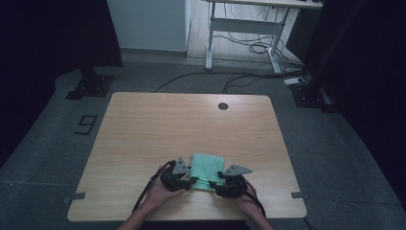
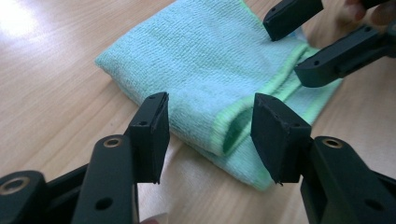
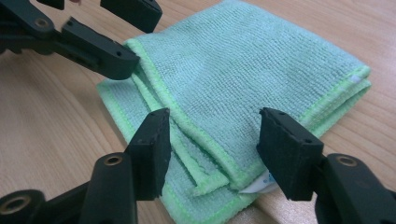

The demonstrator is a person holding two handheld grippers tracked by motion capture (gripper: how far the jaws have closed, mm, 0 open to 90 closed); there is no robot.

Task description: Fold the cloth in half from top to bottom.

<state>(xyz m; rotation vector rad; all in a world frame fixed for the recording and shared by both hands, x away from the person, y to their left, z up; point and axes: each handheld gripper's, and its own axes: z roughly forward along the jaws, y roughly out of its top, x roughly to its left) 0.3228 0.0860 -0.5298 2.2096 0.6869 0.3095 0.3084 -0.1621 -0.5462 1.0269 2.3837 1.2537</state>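
A folded green microfibre cloth (image 1: 207,167) lies on the wooden table (image 1: 167,129) close to its front edge. My left gripper (image 1: 193,180) is at the cloth's near left corner, my right gripper (image 1: 214,185) at its near right corner. In the left gripper view the left gripper (image 2: 212,135) stands open, a folded edge of the cloth (image 2: 205,60) lying between its jaws without either pad pressing on it. In the right gripper view the right gripper (image 3: 219,154) is open too, astride the layered hems of the cloth (image 3: 243,70), where a small white label (image 3: 257,186) sticks out.
A round cable hole (image 1: 223,106) sits in the table's far edge. On the floor beyond are a white desk frame (image 1: 244,28) with loose cables, and black stand bases at the left (image 1: 91,85) and right (image 1: 311,91). The person's hands rest near the table's front edge.
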